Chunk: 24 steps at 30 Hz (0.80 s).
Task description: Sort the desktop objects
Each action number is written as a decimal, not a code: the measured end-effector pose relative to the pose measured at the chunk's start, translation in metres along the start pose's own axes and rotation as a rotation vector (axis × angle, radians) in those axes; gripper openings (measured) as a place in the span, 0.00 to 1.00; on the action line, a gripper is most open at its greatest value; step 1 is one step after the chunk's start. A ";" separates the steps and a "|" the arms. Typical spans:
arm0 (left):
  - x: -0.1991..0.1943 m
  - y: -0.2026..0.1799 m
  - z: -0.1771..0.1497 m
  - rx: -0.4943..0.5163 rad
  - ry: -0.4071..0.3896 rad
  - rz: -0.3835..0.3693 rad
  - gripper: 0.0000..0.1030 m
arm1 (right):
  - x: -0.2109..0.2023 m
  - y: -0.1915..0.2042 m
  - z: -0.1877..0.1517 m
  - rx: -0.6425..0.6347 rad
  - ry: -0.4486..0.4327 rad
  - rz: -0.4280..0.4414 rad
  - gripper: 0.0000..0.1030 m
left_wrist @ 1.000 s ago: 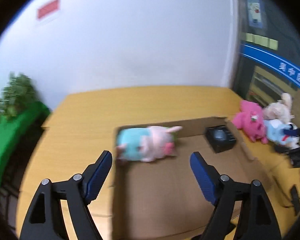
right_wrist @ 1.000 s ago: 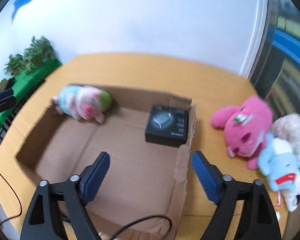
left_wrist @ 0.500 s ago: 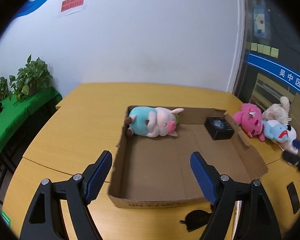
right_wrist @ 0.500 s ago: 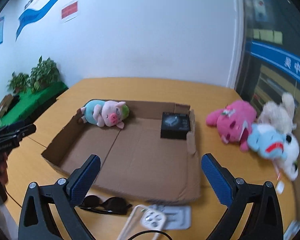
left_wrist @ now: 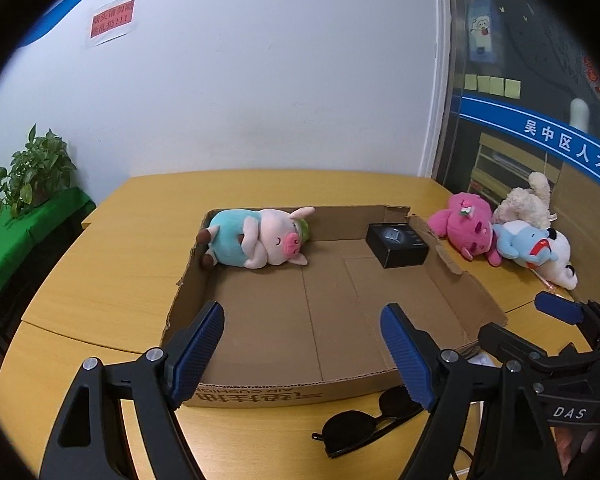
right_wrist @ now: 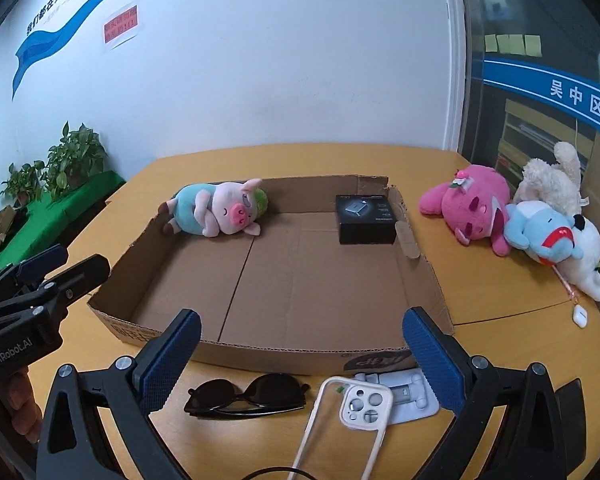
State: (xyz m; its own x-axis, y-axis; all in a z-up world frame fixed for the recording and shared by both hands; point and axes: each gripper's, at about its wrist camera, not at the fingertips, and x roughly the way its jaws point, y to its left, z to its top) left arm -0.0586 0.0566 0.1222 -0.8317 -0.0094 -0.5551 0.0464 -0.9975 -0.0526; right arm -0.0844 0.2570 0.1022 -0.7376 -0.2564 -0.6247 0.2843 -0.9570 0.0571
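Sunglasses (right_wrist: 246, 396) lie just outside the cardboard tray's (right_wrist: 300, 354) near edge; both hand-held grippers gape wide, empty.

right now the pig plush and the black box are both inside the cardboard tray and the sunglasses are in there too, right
Not quite. The sunglasses lie on the table in front of the cardboard tray, outside its near wall, as the right wrist view shows. The pig plush and black box are inside it.

Wooden table (right_wrist: 320, 156): cardboard tray (right_wrist: 284, 356), sunglasses (right_wrist: 246, 398), phone case (right_wrist: 364, 404), plush toys (right_wrist: 468, 208)
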 end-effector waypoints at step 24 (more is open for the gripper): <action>0.020 0.003 -0.008 0.016 0.058 0.031 0.78 | 0.014 0.001 0.001 -0.022 0.000 -0.010 0.99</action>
State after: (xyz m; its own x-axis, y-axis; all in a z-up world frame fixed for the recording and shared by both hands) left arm -0.0708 0.0543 0.1043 -0.7963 -0.0363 -0.6038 0.0624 -0.9978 -0.0223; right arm -0.0953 0.2520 0.0946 -0.7405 -0.2472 -0.6250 0.2907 -0.9562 0.0338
